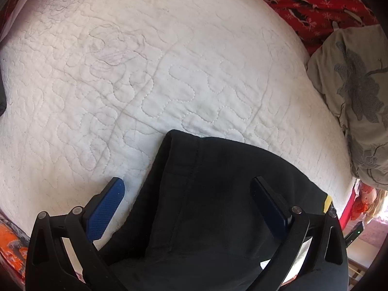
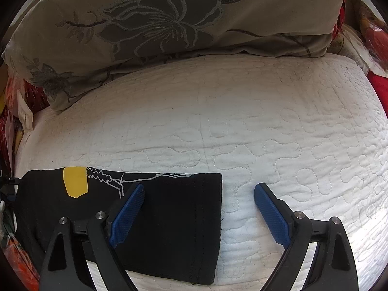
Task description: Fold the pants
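Black pants (image 1: 213,194) lie folded on a white quilted bed (image 1: 145,72). In the right wrist view the pants (image 2: 169,218) show a yellow patch and white line print, with a hemmed edge on the right. My left gripper (image 1: 189,186) is open above the pants, its left finger over the quilt and its right finger over the fabric. My right gripper (image 2: 198,191) is open, straddling the pants' right hemmed edge: its left finger is over the fabric, its right finger over the quilt. Neither holds anything.
A beige pillow with a dark flower pattern (image 2: 169,24) lies at the far side of the bed and shows at the right in the left wrist view (image 1: 359,92). Red patterned fabric (image 1: 315,0) lies at the back right. Orange items sit at the bed's edges.
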Motion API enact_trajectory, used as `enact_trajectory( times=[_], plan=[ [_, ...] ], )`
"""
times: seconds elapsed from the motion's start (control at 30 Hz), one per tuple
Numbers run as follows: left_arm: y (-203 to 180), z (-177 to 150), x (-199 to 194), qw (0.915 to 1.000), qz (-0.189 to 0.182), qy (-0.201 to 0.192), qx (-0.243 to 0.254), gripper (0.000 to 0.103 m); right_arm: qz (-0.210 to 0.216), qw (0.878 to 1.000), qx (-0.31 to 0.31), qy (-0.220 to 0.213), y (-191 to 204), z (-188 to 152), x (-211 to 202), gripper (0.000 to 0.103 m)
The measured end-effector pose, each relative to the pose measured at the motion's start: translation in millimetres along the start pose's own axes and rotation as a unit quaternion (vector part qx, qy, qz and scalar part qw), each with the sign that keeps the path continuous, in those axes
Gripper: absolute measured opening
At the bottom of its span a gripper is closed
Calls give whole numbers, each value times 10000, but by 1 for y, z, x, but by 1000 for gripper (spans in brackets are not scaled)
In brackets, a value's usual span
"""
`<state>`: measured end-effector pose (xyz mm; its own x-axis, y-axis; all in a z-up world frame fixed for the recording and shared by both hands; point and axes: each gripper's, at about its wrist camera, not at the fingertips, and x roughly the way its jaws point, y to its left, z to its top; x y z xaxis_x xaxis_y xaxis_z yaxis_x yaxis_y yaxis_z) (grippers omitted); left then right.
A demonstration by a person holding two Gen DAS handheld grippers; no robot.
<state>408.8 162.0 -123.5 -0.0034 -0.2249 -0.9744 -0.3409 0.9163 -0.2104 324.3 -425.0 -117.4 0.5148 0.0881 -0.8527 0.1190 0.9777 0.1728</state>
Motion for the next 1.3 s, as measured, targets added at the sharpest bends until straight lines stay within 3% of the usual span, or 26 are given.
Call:
enact_trajectory(
  times=[0.1,0.17,0.2,0.23,0.27,0.37,0.7,0.9,1.1,1.2,1.3],
  plan=[
    [-18,-8,1,9983,321,-112,469,103,12,9996,-287,-60,8,-4,-1,82],
    [-28,-14,-2,9957,576,-239,688,88,-83,9984,-553,-55,16,-7,-4,53],
    [-32,-16,-2,9939,737,-277,767,84,-91,9978,-651,-66,20,-8,-6,46],
    [-36,-17,-1,9923,876,-301,827,70,60,9976,-689,-35,21,-8,-7,27],
    [-39,-19,-2,9907,988,-327,876,54,193,9975,-675,-18,22,-8,-10,22],
    [-37,-26,-17,9926,807,-476,778,34,150,9967,-779,-166,26,-12,-24,21],
    [-20,-85,-101,9879,382,-1378,595,27,369,9920,-905,-794,36,-41,-97,21],
    [-8,-120,-119,9776,469,-1992,493,27,498,9875,-1073,-1044,37,-82,-139,21],
    [16,-131,-113,9871,317,-1538,299,27,433,9862,-1246,-997,46,-112,-149,21],
    [18,-118,-109,9912,152,-1311,128,28,394,9901,-992,-916,39,-104,-143,21],
    [14,-94,-97,9925,273,-1192,83,37,270,9929,-842,-798,32,-88,-127,22]
  ],
)
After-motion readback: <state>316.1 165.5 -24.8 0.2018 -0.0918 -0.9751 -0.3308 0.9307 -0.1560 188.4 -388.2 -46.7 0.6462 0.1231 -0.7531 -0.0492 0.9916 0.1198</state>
